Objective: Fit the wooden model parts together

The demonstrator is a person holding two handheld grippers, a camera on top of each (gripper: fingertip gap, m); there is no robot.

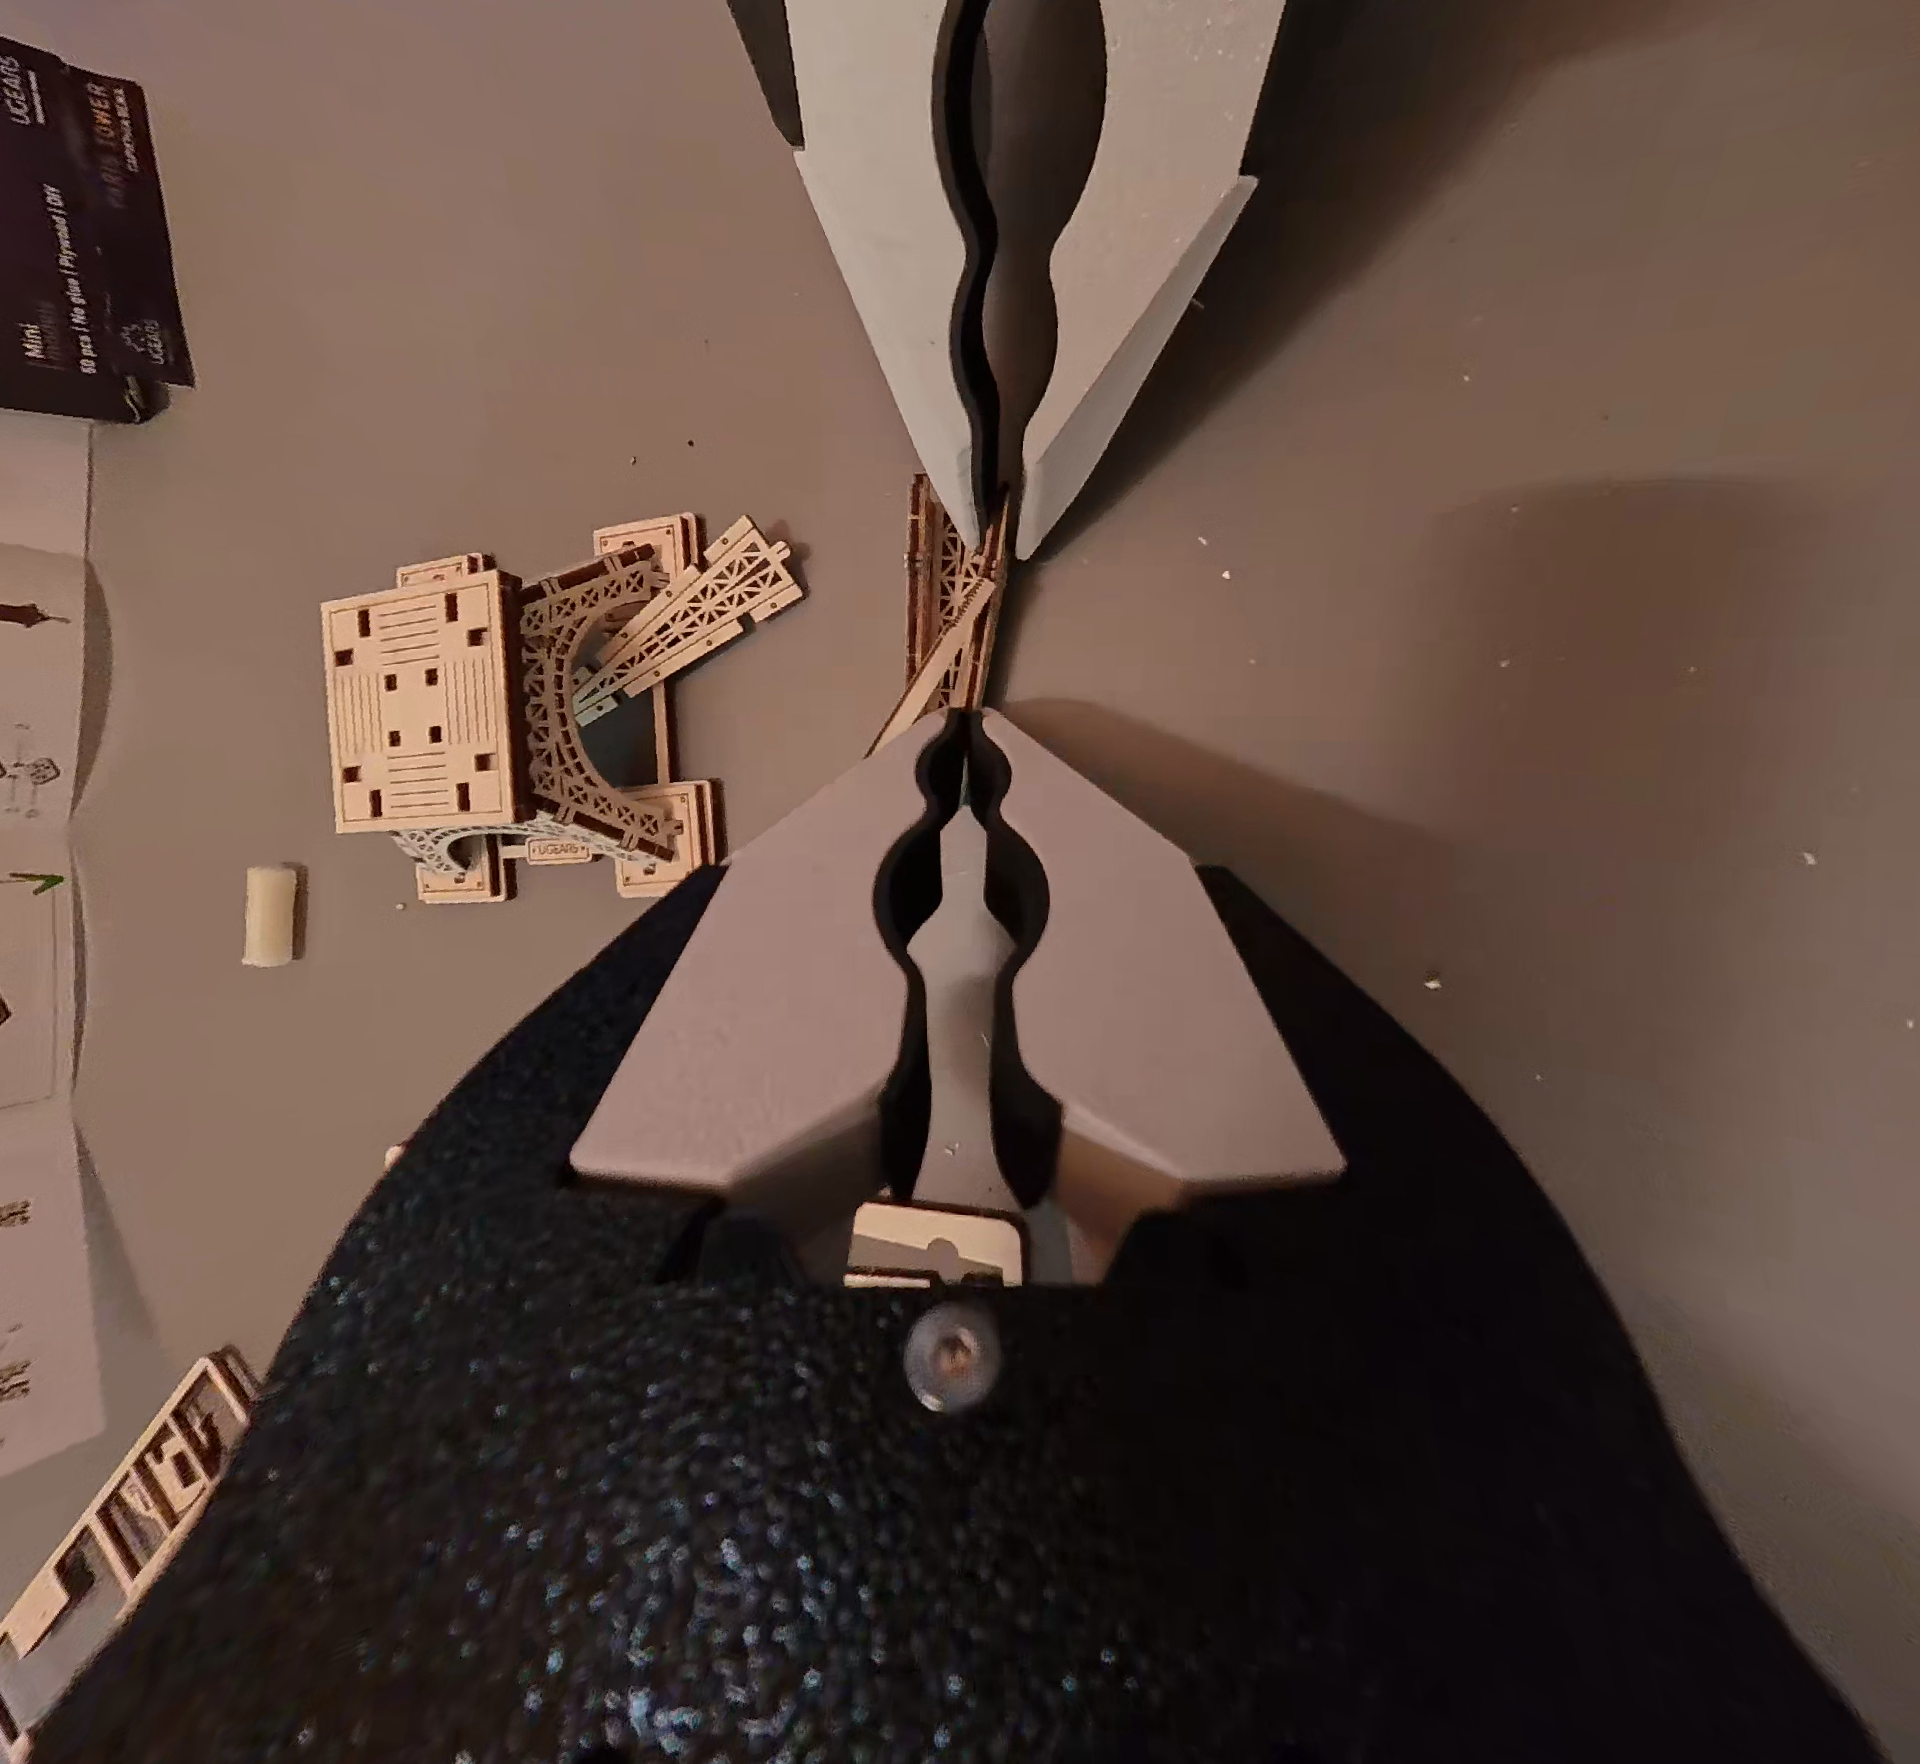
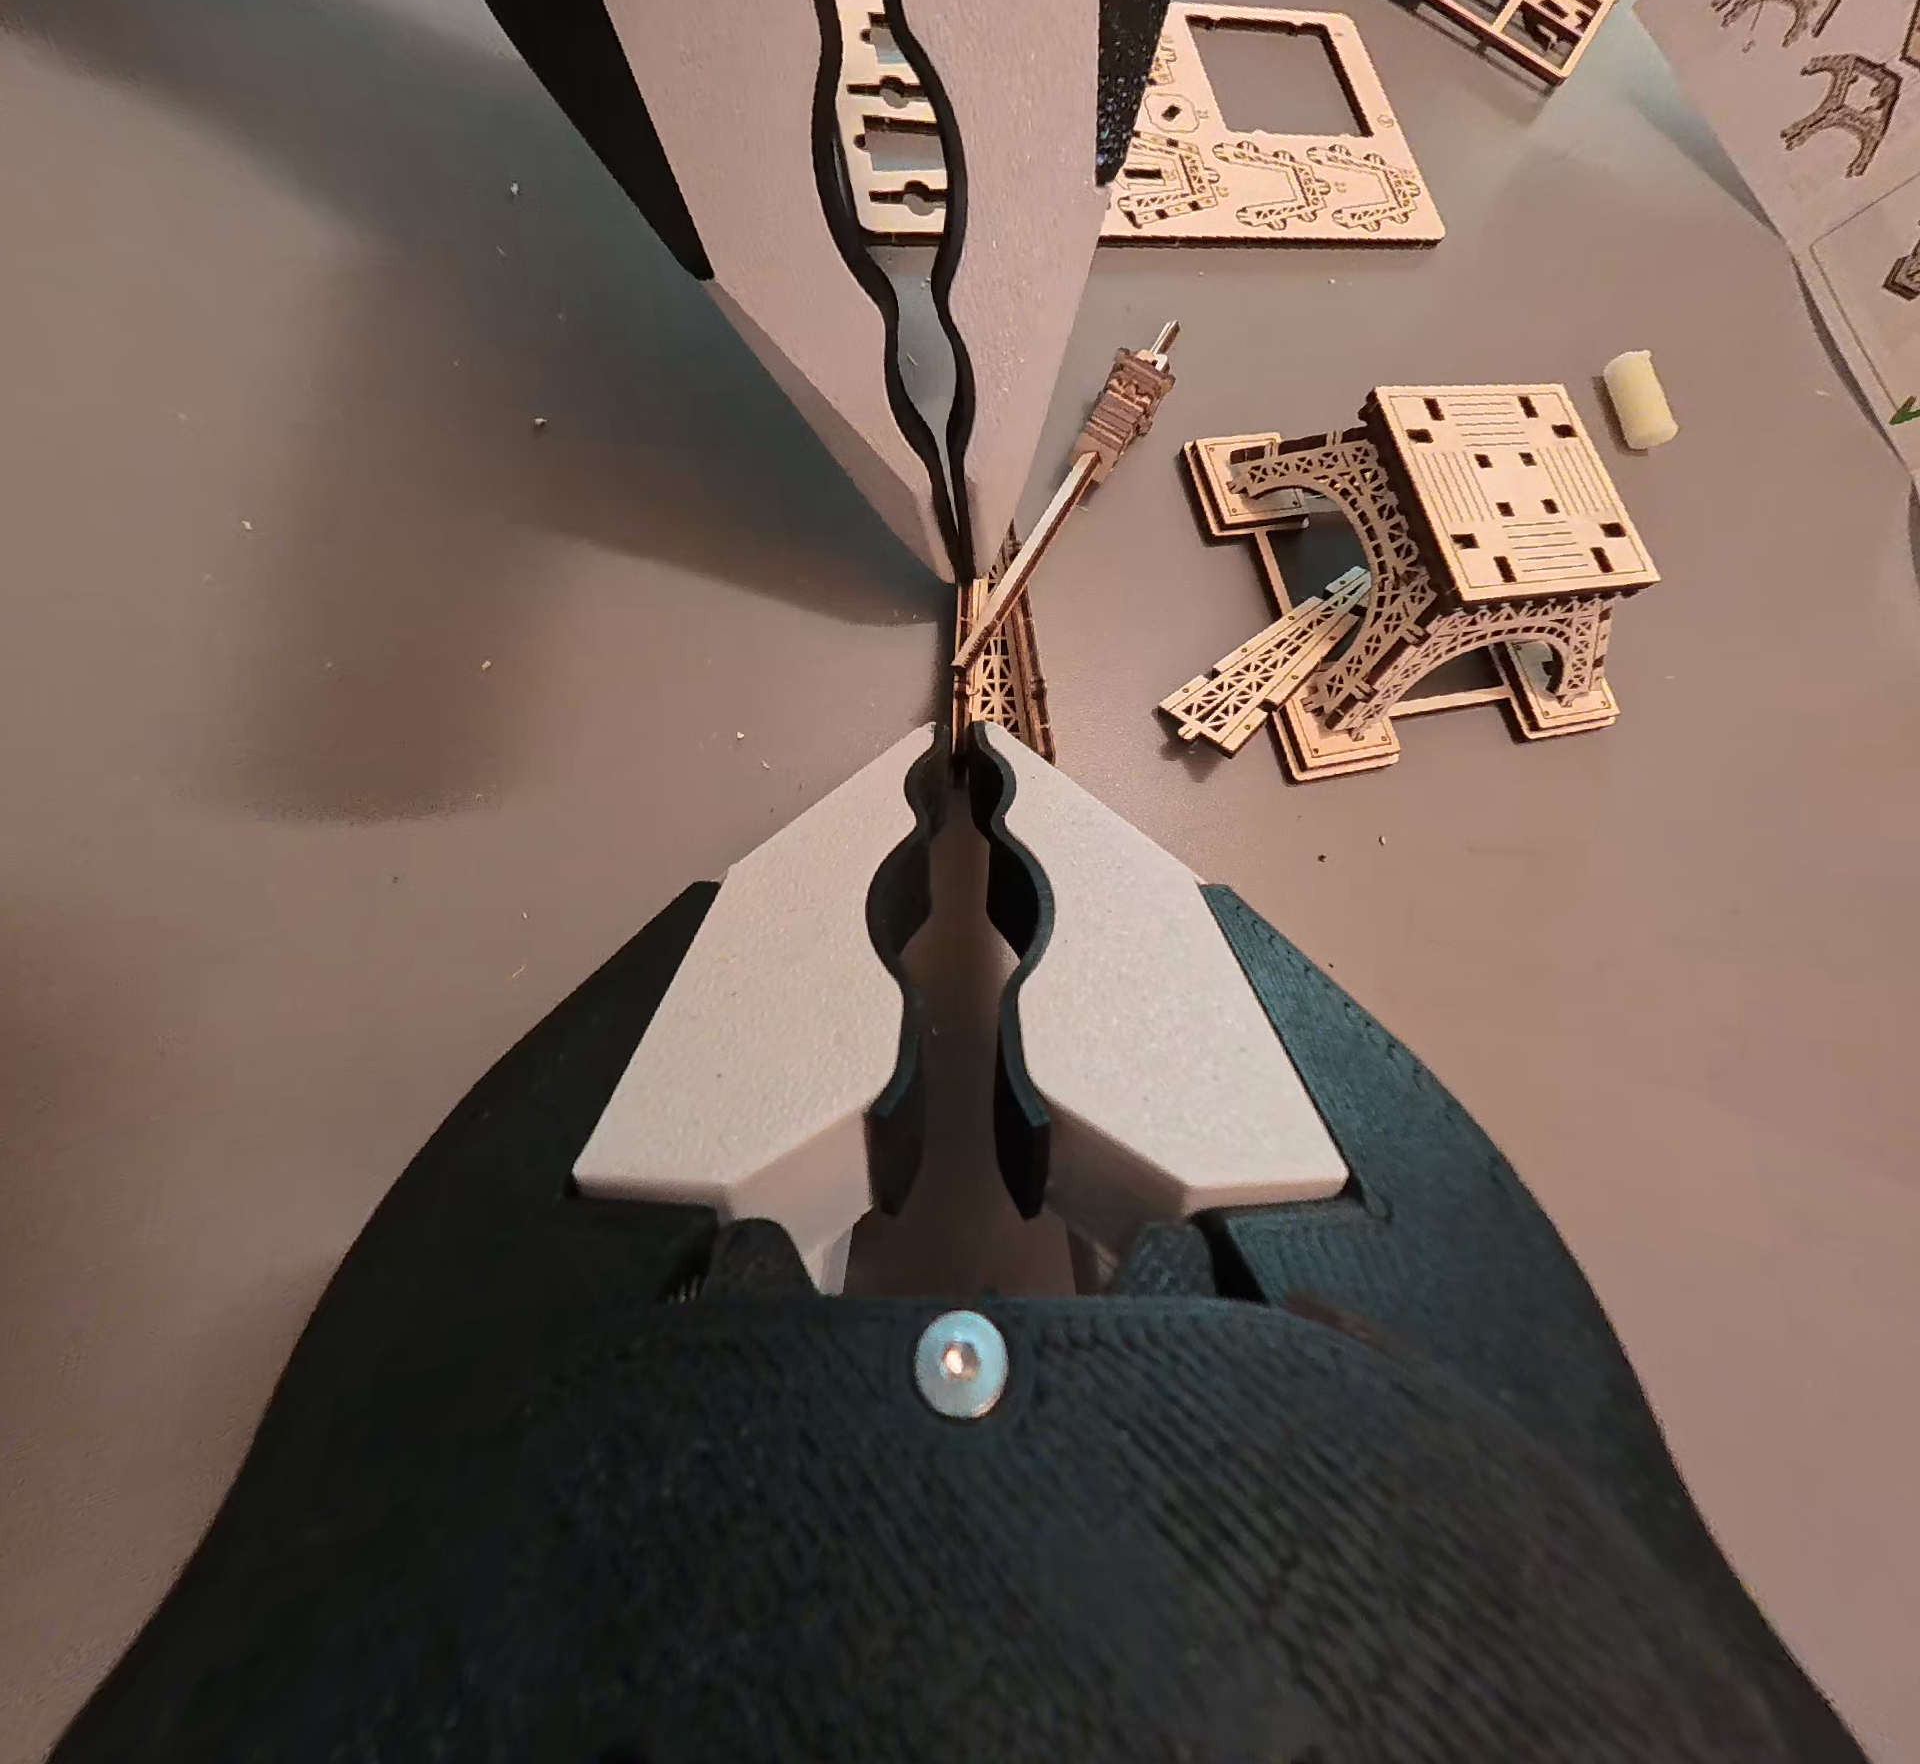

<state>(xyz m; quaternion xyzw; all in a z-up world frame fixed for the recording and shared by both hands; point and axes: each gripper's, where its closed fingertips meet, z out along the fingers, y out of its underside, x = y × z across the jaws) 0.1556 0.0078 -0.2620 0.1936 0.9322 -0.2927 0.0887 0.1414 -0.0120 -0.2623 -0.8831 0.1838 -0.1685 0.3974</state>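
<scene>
Both tools meet tip to tip over the grey surface. Left tool clenched on the lattice tower section; right tool clenched on the same section from the opposite end, its thin spire sticking out past the tips. Assembled tower base stands apart, loose lattice strips leaning against it. Small white cylinder just beside the base. Punched-out part sheets farther back, dark box and instruction leaflet at the edge
</scene>
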